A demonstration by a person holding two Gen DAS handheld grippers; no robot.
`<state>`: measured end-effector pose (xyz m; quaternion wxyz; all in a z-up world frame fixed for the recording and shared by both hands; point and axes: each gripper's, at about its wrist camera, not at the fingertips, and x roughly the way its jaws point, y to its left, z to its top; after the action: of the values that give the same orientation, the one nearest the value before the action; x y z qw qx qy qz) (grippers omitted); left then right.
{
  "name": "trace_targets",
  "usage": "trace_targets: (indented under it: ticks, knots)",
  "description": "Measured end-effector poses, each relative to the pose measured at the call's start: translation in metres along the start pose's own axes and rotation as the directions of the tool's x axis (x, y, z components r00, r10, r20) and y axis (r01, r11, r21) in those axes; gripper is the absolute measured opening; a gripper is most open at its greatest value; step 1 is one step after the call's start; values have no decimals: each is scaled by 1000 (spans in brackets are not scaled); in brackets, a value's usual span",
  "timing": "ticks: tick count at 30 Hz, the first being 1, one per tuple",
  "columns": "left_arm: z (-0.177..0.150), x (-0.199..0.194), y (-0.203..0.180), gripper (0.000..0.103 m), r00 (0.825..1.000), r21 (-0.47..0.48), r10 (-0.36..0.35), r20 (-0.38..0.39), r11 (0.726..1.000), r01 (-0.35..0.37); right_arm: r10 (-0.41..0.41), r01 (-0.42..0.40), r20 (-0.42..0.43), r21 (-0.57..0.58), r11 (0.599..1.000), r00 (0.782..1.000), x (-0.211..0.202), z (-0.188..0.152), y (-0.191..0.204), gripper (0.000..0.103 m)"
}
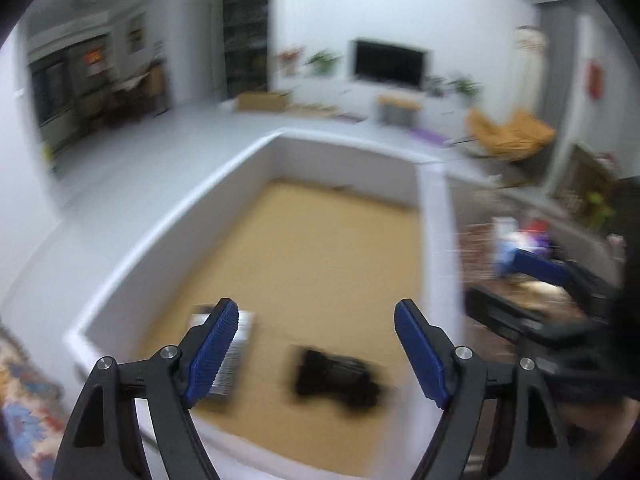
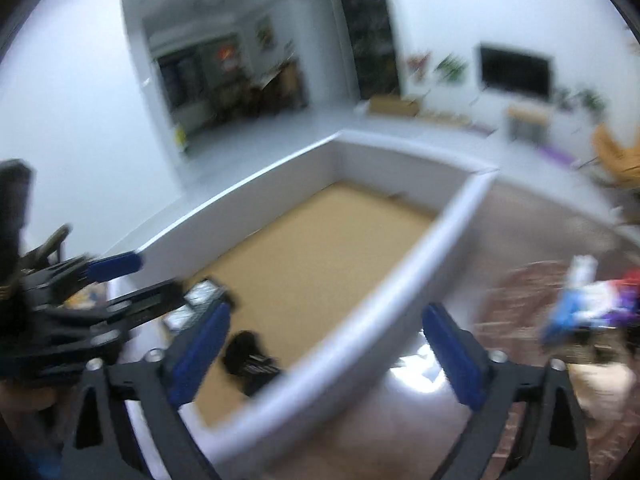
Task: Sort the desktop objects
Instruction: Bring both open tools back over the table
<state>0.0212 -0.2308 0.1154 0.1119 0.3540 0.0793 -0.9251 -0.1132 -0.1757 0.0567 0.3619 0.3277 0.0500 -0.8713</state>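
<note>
A white-walled box [image 1: 434, 240] with a tan floor fills the middle of both views. On its near floor lie a black object [image 1: 336, 380] and, to its left, a flat grey packet [image 1: 236, 356] with a barcode. My left gripper [image 1: 316, 308] hangs open above these two, with nothing between its blue pads. My right gripper [image 2: 328, 312] stands wide open over the box's right wall [image 2: 380, 300] and holds nothing. The black object [image 2: 248, 356] and the grey packet [image 2: 200, 300] show low on the left in the right wrist view. Both views are blurred.
Right of the box, on a brown tabletop [image 2: 520, 220], lies a heap of blue, white and red items [image 2: 584, 300]. A colourful patterned cloth [image 1: 24, 400] lies left of the box. The far part of the box floor is bare. Living-room furniture stands behind.
</note>
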Motion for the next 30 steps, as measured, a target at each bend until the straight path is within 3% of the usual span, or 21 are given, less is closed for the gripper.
trace_targets:
  ticks: [4, 6, 8, 11, 13, 18, 23, 30]
  knots:
    - [-24, -31, -88, 101, 980, 122, -195, 36, 974, 190, -192, 189, 46, 66, 980, 980, -50, -45, -72, 103]
    - [-47, -33, -133, 103, 960, 190, -280, 8, 943, 273, -301, 301, -20, 127, 945, 953, -66, -80, -118, 103]
    - [-64, -21, -169, 103, 947, 235, -318, -57, 917, 322, -366, 378, -101, 151, 914, 925, -78, -107, -150, 103]
    - [-94, 13, -210, 103, 938, 293, -317, -140, 892, 345, -440, 476, -202, 194, 858, 875, -92, -149, -193, 103]
    - [-104, 40, -227, 103, 942, 319, -293, -165, 888, 332, -445, 494, -234, 228, 839, 864, -98, -162, -209, 103]
    - [-110, 86, -231, 103, 956, 293, -224, -187, 917, 272, -437, 504, -265, 292, 813, 859, -94, -183, -224, 103]
    - [-113, 101, -229, 103, 968, 298, -179, -177, 927, 226, -428, 505, -284, 315, 804, 858, -84, -191, -229, 103]
    - [-114, 125, -226, 103, 956, 274, -183, -230, 930, 244, -468, 546, -308, 259, 796, 828, -75, -194, -223, 103]
